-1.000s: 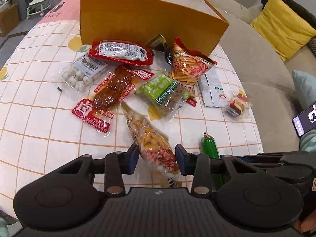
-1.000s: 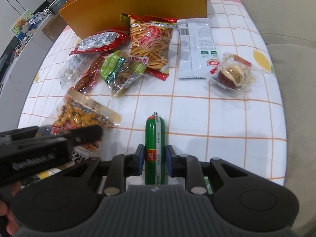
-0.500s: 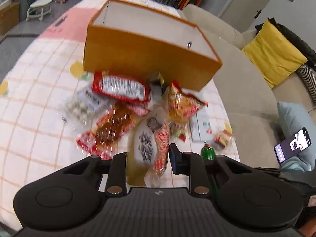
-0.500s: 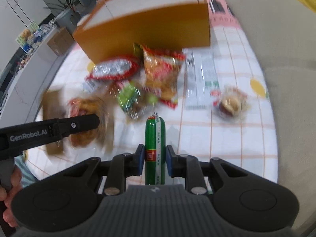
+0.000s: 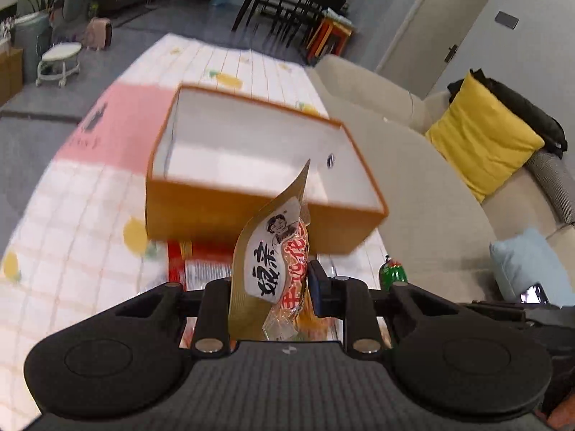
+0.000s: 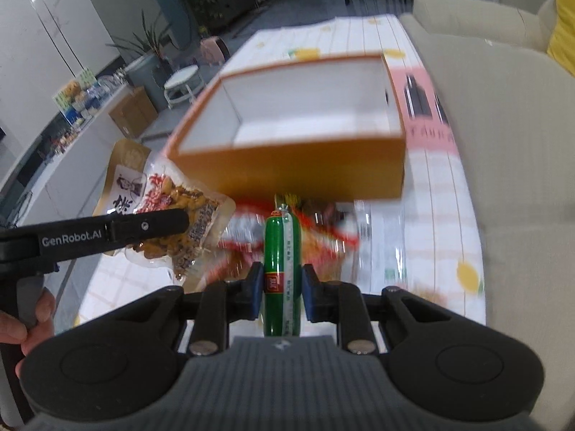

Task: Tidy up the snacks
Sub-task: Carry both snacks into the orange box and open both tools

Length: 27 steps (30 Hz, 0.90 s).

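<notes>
Above the table, left gripper (image 5: pixel 269 287) clamped on gold-edged peanut pouch (image 5: pixel 273 262), right gripper (image 6: pixel 278 283) on green sausage (image 6: pixel 280 262).

Soft, even indoor light, moderately dim, no hard shadows. Both views motion-blurred: orange box (image 5: pixel 251 212) edges smeared, worktop (image 5: pixel 72 222) grid lines streaked, snack packets (image 6: pixel 323 230) on it unreadable. Near tongs bodies sharp. Strong fisheye bowing, dark vignette in the corners
</notes>
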Each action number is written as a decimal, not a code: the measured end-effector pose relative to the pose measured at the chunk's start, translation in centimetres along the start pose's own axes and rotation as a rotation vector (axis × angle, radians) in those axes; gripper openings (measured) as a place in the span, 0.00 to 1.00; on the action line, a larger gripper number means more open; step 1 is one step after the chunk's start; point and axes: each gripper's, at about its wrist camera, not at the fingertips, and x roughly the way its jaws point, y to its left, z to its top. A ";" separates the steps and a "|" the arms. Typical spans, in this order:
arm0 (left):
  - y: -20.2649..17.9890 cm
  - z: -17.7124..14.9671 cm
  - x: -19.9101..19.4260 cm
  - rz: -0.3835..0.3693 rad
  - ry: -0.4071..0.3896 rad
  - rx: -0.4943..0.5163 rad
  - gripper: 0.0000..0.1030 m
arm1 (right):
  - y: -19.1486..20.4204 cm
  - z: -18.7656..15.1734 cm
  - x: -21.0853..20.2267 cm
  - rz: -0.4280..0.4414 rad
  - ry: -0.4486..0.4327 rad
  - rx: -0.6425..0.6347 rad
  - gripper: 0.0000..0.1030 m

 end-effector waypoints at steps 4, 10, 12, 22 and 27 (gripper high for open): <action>-0.1 3.7 0.3 0.009 -0.029 0.036 0.28 | 0.6 4.1 0.2 0.031 -0.045 -0.015 0.18; -0.2 8.1 3.2 0.051 -0.013 0.088 0.28 | 1.2 10.0 3.3 0.057 -0.066 -0.034 0.18; 0.0 8.9 4.4 0.075 0.003 0.105 0.28 | 1.1 11.5 4.8 0.061 -0.062 -0.032 0.18; 2.6 10.4 10.9 0.155 0.115 0.114 0.27 | 0.1 14.5 13.7 0.010 0.034 -0.040 0.18; 3.1 10.7 13.6 0.176 0.176 0.141 0.27 | -0.7 14.3 17.3 0.006 0.104 -0.029 0.18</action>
